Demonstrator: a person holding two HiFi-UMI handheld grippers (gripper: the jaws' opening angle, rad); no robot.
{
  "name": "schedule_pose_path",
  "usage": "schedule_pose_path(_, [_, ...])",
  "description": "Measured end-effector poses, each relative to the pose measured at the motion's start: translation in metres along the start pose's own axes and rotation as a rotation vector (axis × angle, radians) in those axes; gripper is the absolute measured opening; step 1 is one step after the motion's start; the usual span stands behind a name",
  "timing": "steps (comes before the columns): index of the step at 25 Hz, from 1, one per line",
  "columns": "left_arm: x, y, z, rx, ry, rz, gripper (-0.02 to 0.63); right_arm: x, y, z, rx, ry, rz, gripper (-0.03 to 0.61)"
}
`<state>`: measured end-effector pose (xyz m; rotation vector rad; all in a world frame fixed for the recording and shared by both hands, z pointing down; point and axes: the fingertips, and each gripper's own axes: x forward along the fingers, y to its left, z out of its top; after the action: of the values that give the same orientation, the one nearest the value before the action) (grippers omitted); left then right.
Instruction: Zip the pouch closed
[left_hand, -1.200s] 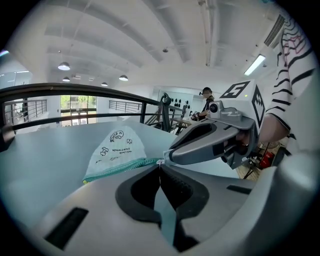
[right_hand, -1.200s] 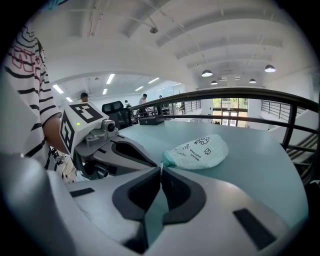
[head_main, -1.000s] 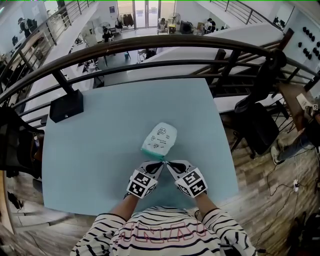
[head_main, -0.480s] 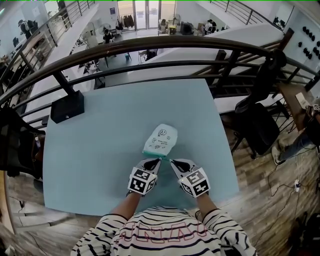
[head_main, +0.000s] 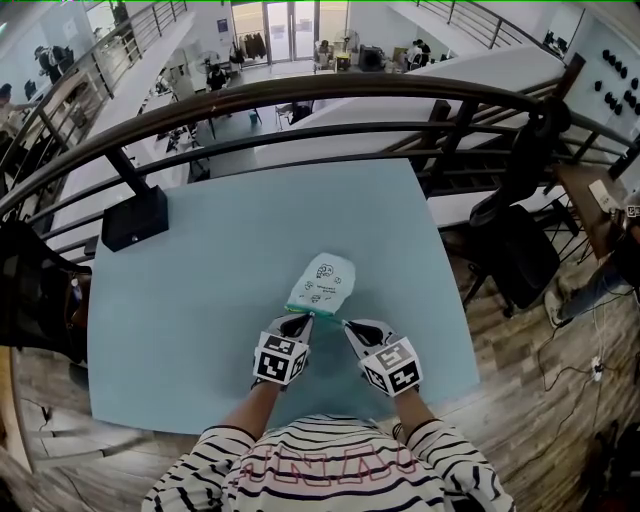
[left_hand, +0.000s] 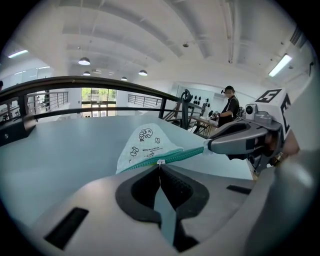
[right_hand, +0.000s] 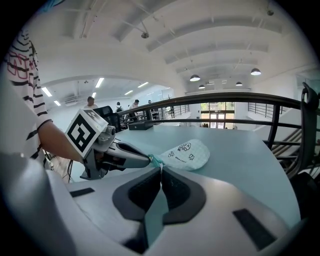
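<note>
**Left gripper** (left_hand: 160, 166): jaws together, pinched at their very tips on the small white zipper pull (left_hand: 160, 162). This looks like the working hand, since the pull is the one part that must travel for the pouch to close.

**Zipper band and right gripper.** From the pull, the teal zipper band (left_hand: 184, 154) runs straight and taut to the right gripper (right_hand: 161, 169). Its jaws are likewise pressed together, on the end of that band at the pouch's corner. This second grip reads as an anchor: with one end held fast the band is stretched, so the slider can run without bunching the soft fabric. Both grippers slant down toward the bench (head_main: 200, 260), tips near each other with the band between them.

**Pouch** (head_main: 322, 282): white with small printed figures, lying close to the bench's near edge, about midway along it. The zipper edge faces the person and the rounded end faces the far edge. Whether the zipper edge is lifted clear of the surface, and how much of the zipper is already closed, cannot be told.

**Surroundings.** A black box (head_main: 133, 216) sits at the far left corner, well apart. A dark railing (head_main: 300, 95) borders the far edge.
</note>
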<state>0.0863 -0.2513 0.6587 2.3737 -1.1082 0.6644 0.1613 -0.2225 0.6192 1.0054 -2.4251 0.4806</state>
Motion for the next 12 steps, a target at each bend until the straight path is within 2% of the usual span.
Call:
schedule_pose_path(7, [-0.001, 0.03, -0.001, -0.03, 0.019, 0.078, 0.026, -0.006, -0.013, 0.0, 0.035, -0.008, -0.023, 0.034])
schedule_pose_path(12, [-0.001, 0.04, -0.001, -0.011, 0.027, 0.089, 0.026, -0.004, -0.009, -0.002, 0.052, -0.01, -0.018, 0.034])
